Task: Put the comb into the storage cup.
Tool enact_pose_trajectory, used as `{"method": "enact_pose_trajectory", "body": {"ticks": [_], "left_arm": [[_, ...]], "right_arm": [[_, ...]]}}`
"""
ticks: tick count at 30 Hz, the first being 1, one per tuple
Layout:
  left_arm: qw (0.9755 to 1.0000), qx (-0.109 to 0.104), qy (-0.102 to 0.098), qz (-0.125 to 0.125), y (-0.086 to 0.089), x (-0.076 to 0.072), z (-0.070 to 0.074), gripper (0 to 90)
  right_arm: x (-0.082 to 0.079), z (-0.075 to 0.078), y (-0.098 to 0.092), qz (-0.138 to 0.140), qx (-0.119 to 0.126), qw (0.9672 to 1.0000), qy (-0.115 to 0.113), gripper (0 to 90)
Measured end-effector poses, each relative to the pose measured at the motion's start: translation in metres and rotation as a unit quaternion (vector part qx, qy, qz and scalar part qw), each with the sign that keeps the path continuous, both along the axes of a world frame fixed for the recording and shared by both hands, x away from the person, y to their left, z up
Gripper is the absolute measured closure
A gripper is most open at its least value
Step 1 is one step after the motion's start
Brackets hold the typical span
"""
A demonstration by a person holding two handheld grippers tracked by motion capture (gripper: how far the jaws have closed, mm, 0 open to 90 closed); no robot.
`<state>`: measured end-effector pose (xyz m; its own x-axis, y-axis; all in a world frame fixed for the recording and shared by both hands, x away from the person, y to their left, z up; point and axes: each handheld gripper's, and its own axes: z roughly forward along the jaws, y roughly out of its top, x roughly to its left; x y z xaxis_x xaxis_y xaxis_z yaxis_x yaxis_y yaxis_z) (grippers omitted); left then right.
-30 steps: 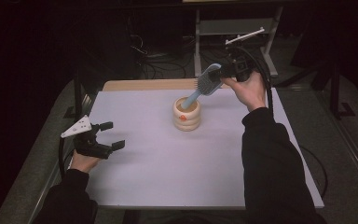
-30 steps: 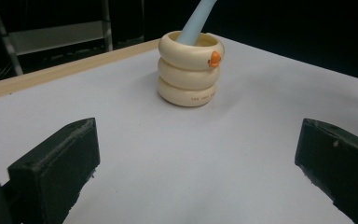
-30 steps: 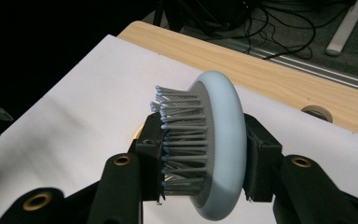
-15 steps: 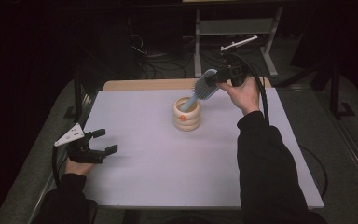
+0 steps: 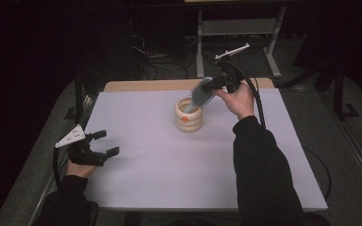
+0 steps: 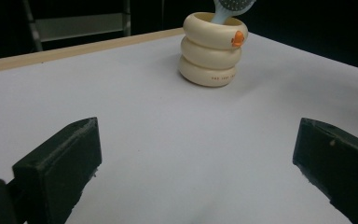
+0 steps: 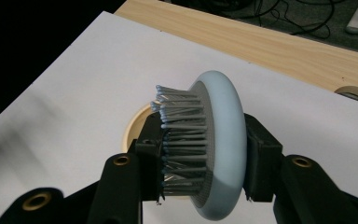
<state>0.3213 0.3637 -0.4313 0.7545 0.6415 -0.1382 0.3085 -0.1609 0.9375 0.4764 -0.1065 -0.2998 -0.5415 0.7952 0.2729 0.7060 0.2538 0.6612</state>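
Right gripper (image 5: pixel 215 86) clamped on a pale-blue hairbrush (image 5: pixel 201 92) — one jaw on the smooth back, the other against the bristles. Held over the far middle of the white table (image 5: pixel 169 165), brush slanting down with its handle end dipping into the mouth of a cream ringed cup (image 5: pixel 189 115) (orange duck mark on the rim). Whether the handle touches the cup wall: cannot tell. Left gripper (image 5: pixel 100 143) low at the table's left edge — jaws wide apart, nothing between them, well apart from the cup.
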Motion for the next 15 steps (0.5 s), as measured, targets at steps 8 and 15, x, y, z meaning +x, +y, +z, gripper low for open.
{"method": "enact_pose_trajectory", "body": {"ticks": [8,15], "left_arm": [[1.0000,0.003,-0.001,-0.001,-0.0009,0.0000,-0.0004,0.2],[1.0000,0.000,-0.001,-0.002,-0.0012,-0.0004,-0.0001,0.2]], "right_arm": [[0.0019,-0.0022,-0.0014,-0.005,0.005,0.9999,0.008,54.5],[-0.0004,-0.0067,0.0012,0.002,0.025,0.9997,0.002,44.8]]}}
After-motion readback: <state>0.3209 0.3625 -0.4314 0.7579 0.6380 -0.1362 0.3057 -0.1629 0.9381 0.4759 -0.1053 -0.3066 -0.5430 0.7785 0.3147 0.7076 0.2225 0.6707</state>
